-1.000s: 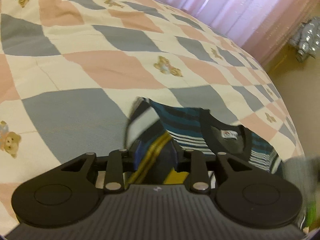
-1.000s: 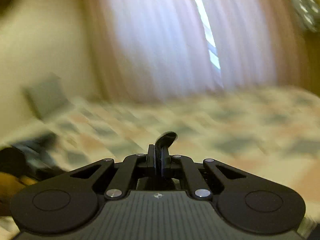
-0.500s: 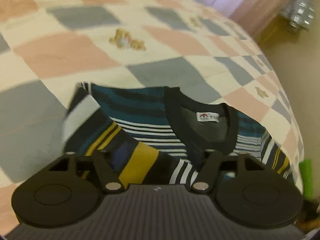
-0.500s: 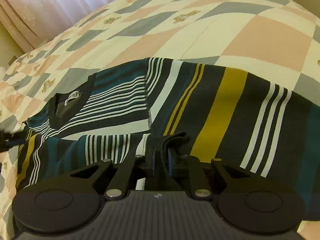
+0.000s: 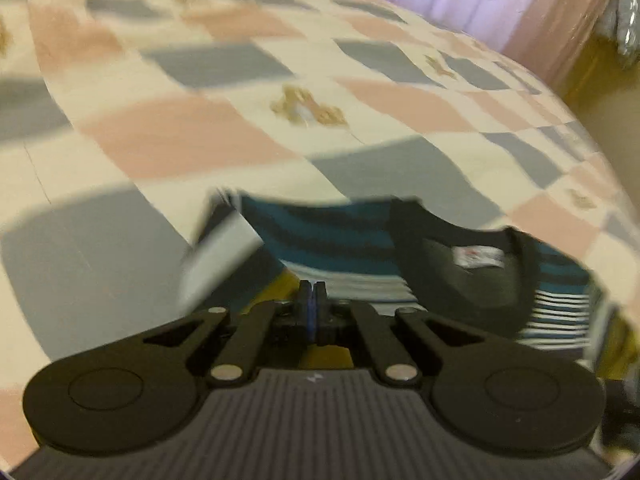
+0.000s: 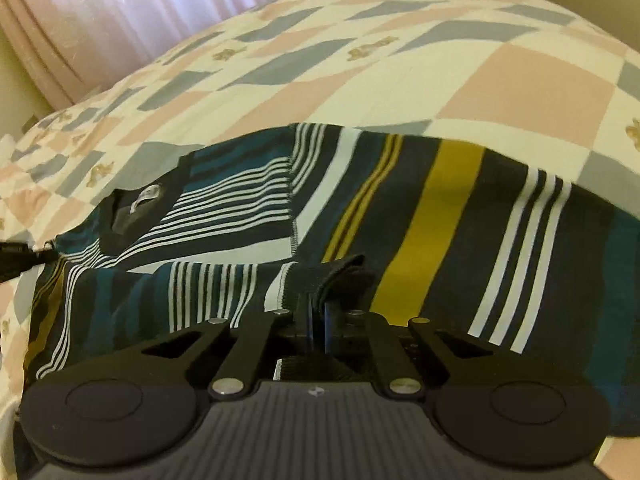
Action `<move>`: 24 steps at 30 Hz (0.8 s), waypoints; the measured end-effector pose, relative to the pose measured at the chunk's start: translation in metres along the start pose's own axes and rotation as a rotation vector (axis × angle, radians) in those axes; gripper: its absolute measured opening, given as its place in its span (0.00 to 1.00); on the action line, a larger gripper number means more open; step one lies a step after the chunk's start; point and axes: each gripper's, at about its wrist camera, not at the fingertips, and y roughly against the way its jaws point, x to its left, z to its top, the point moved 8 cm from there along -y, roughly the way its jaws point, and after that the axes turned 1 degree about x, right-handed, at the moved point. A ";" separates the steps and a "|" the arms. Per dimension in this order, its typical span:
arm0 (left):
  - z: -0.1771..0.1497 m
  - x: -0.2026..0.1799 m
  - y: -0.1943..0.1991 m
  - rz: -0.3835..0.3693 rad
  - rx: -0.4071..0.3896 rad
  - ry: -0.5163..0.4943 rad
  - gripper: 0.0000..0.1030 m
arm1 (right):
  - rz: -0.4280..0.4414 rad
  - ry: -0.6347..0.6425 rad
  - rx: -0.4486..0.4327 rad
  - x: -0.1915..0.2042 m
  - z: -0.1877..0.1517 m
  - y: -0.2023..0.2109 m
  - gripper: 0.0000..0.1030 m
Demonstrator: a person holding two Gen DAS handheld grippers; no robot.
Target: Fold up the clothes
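A striped sweater in teal, black, white and mustard lies on a checked bedspread, its black collar and label to the left. One sleeve is folded across the body. My right gripper is shut on the sleeve's dark cuff, low over the sweater. In the left wrist view the sweater lies just ahead, collar to the right. My left gripper is shut with nothing between its fingers, just above the sweater's shoulder. This view is motion-blurred.
The bedspread has pink, grey and cream squares with small bear prints. Pink curtains hang behind the bed. A floor strip and a silvery object lie at the right of the left wrist view.
My left gripper had held sweater fabric, opened wide and let it drop, and is now shut and empty. My right gripper swung down to the bed with the cuff and keeps hold.
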 end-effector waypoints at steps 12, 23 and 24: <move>-0.050 -0.027 0.028 -0.153 0.052 0.009 0.11 | -0.075 0.151 -0.124 0.019 0.026 0.019 0.04; -0.085 -0.030 0.056 -0.140 0.075 -0.033 0.20 | -0.067 0.061 0.012 0.037 0.028 0.007 0.28; -0.087 -0.031 0.058 -0.143 0.077 -0.032 0.22 | -0.069 0.069 0.025 0.040 0.024 0.004 0.42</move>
